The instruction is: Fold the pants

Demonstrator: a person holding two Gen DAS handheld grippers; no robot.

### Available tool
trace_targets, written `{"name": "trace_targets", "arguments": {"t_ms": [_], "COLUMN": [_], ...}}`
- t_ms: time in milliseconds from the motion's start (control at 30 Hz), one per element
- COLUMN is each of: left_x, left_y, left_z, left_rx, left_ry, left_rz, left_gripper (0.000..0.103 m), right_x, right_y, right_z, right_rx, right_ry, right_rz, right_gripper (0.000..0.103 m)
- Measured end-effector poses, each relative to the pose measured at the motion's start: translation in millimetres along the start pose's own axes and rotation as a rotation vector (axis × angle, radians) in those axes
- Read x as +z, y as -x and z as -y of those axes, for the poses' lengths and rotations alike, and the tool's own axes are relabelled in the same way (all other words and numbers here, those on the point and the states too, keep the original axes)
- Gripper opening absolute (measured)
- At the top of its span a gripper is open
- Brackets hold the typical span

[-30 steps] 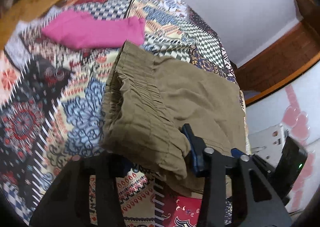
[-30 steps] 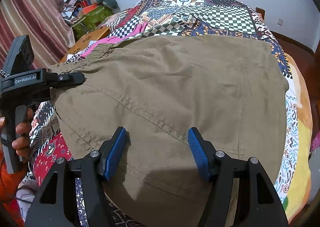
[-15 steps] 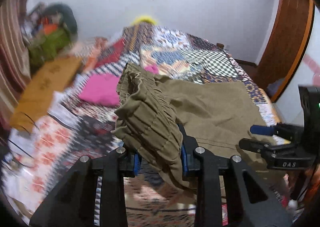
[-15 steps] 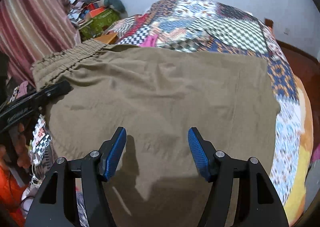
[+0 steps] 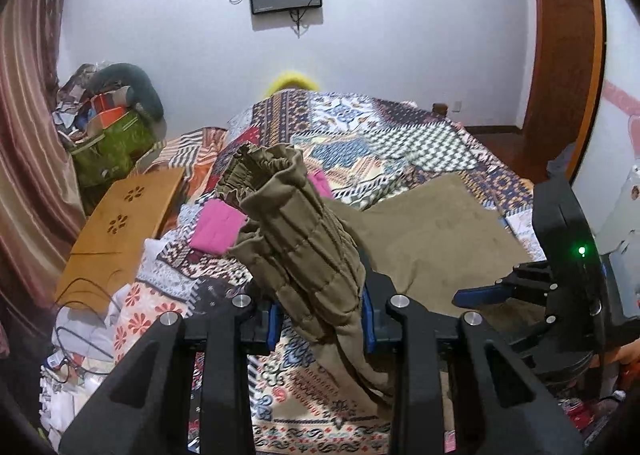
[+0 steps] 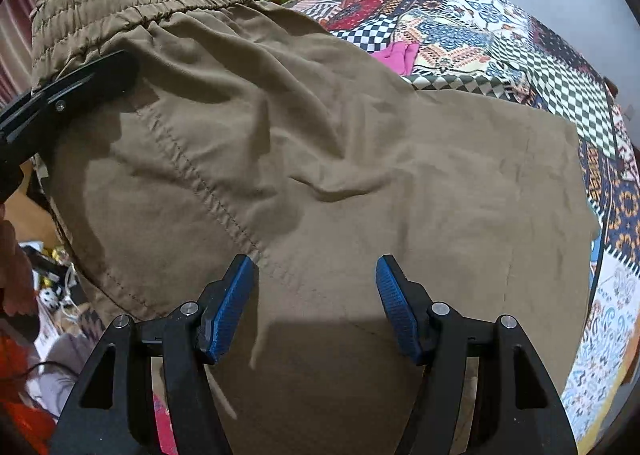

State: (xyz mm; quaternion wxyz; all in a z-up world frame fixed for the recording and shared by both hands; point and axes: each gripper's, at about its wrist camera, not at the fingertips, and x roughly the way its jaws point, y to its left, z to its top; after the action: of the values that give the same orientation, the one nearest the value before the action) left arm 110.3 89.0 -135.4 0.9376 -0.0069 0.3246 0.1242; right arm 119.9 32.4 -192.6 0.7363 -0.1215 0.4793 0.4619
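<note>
Olive pants (image 5: pixel 304 239) — the gathered waistband edge is clamped between the jaws of the left gripper (image 5: pixel 320 319), which have just been closing. Jaws of the right gripper (image 6: pixel 316 303) are parted over flat cloth — patterned quilt (image 6: pixel 560 87) is left bare beyond.

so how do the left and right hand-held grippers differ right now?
The left hand-held gripper has just been closing and clamps the pants at the bunched waistband; the right hand-held gripper stands open over flat fabric, gripping nothing. The left's jaws sit narrow, the right's wide. Both have blue pads.
</note>
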Motion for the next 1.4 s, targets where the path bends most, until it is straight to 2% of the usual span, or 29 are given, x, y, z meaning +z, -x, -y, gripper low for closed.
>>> {"name": "trace_targets", "arguments": {"t_ms": [233, 533, 667, 733, 933, 1133, 1400], "left_x": [12, 22, 23, 23, 22, 19, 6], "left_y": [8, 11, 9, 8, -3, -15, -46], "left_z": [28, 65, 82, 89, 110, 127, 151], "left_rx": [-0.034, -0.096, -0.130, -0.143, -0.215, -0.305, -0.432], "left_ry": [-0.069, -0.141, -0.170, -0.183, -0.221, -0.207, -0.204], "left_rz": [0.034, 0.042, 0.028, 0.017, -0.042, -0.107, -0.275], "left_gripper": [0.031, 0.030, 0.030, 0.030, 0.030, 0.029, 0.029], "right_x": [-18, -69, -92, -99, -104, -110, -117], "right_y": [40, 74, 70, 66, 69, 77, 76], "right_z": [27, 74, 87, 91, 96, 99, 103], "right_rx": [-0.068, -0.193, -0.188, -0.166, -0.135, -0.134, -0.125], "right_ry": [-0.084, -0.209, -0.267, -0.305, -0.357, -0.372, -0.394], "right_rz": [0.087, 0.092, 0.061, 0.074, 0.105, 0.124, 0.125], "right_gripper": [0.061, 0.061, 0.061, 0.061, 0.061, 0.061, 0.061]}}
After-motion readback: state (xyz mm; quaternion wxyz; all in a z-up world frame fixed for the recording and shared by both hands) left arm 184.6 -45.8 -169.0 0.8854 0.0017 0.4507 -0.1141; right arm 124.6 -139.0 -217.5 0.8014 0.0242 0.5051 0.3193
